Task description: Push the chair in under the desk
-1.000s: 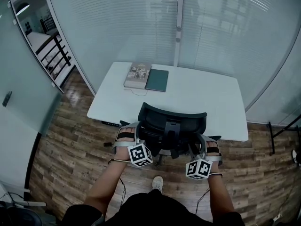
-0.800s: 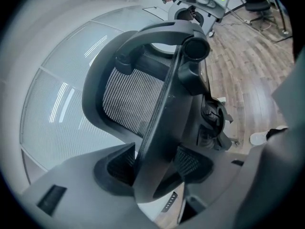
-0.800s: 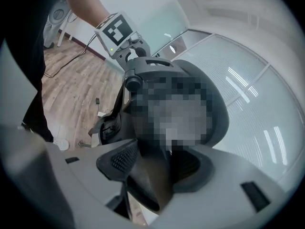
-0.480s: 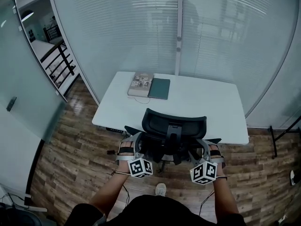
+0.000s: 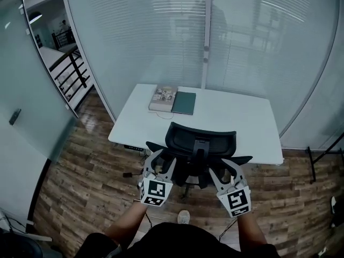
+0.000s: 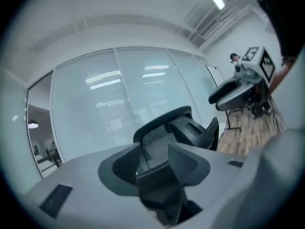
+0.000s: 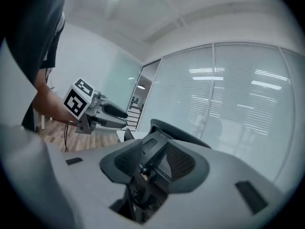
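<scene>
Black chair [image 5: 200,153] is sitting nearly under desk [image 5: 242,117]. Left gripper [image 5: 161,161] and right gripper [image 5: 226,169] are hovering empty, jaws apart after just closing partway. Push backrest [image 5: 200,137] evenly on both sides.

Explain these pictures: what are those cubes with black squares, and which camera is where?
No robot: a person holds a two-jaw gripper in each hand; the marked cubes are part of them. The wide picture comes from a camera on the person's head, looking down; the other two from cameras riding on the grippers. The left gripper and right gripper hover behind the black chair, jaws apart though just closing somewhat, nothing between them. On the white desk lie a book and a dark green notebook.
</scene>
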Demonstrator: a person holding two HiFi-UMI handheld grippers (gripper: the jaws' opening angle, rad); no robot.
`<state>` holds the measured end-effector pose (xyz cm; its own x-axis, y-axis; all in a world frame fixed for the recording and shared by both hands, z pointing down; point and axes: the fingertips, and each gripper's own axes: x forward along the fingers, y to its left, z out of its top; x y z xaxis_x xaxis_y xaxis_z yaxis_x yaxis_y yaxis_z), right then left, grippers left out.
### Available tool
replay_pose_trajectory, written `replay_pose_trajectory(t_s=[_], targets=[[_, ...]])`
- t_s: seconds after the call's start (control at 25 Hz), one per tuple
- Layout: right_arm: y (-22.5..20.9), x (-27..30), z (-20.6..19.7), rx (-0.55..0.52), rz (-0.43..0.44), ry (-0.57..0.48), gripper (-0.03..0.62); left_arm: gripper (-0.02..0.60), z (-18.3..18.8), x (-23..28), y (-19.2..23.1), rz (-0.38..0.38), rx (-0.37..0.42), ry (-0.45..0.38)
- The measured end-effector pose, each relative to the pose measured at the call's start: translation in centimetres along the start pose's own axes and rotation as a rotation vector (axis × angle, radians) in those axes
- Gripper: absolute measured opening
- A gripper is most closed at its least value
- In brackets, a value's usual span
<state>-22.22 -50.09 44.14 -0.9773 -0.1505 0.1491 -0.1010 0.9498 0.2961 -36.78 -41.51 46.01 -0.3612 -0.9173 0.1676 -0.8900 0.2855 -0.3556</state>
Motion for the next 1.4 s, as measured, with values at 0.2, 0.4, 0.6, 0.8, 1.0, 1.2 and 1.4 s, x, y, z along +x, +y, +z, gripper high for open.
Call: replay_pose_trajectory(t_s=[0.2,0.4,0.6,0.8,1.0,1.2,1.4], targets=[[-0.4,-1.4,0.5,0.089,-0.083,-0.022,0.011,0.024,1.9,-1.1,-0.2,-0.007,-0.183,-0.071],[0.2,-2.2,0.2,0.137,-0.108,-0.013,0.005,0.015,2.0,-2.0,-1.6,-0.041,-0.228,-0.083],[0.5,-3.1,0.1,0.144,-0.125,-0.015,0.003,0.015,1.8,-2.7,-2.6,-0.070,-0.269,-0.089],[-0.2,-3.6,0.5,0.142,-0.173,-0.030,0.003,0.015,2.2,-2.6,-2.2,-0.064,-0.291,-0.107],[0.0,-3.7,1.2,0.140,-0.157,-0.053,0.003,0.015,2.8,-3.0,-2.6,-0.066,-0.308,-0.128],[0.2,-2.9,2.0,0.147,-0.122,-0.069,0.003,0.015,2.7,-2.6,-2.5,-0.062,-0.317,-0.108],[-1.2,-2.7,2.2,0.169,-0.152,-0.069,0.003,0.015,2.5,-2.3,-2.3,-0.055,-0.335,-0.102]])
